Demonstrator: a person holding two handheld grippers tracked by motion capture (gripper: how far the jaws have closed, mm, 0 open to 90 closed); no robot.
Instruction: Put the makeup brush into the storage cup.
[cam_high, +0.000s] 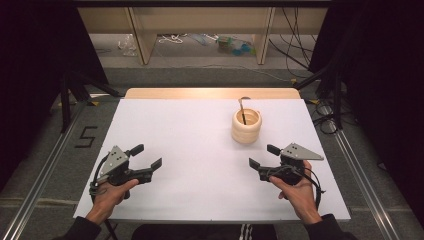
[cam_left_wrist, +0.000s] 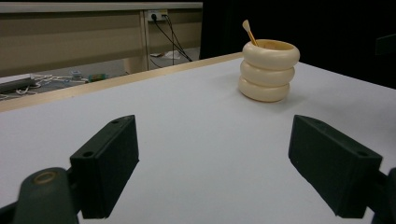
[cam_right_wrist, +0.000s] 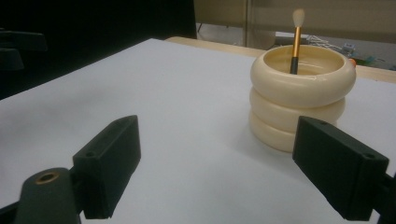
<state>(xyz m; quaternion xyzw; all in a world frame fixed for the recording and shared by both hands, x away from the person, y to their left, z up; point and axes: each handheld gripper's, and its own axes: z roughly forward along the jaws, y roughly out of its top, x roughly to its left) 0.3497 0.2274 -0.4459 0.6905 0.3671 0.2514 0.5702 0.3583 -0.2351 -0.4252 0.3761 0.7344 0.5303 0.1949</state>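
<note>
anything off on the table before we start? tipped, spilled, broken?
Nothing stands out. The cream ribbed holder stands upright on the white table, with a makeup brush leaning inside it, bristles up. No spill or visible damage. The left gripper and right gripper are both open near the front edge, holding nothing.

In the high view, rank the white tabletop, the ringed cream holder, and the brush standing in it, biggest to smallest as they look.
1. White tabletop, largest by far.
2. Ringed cream holder.
3. Brush, the smallest; part of it is hidden inside the holder.
</note>
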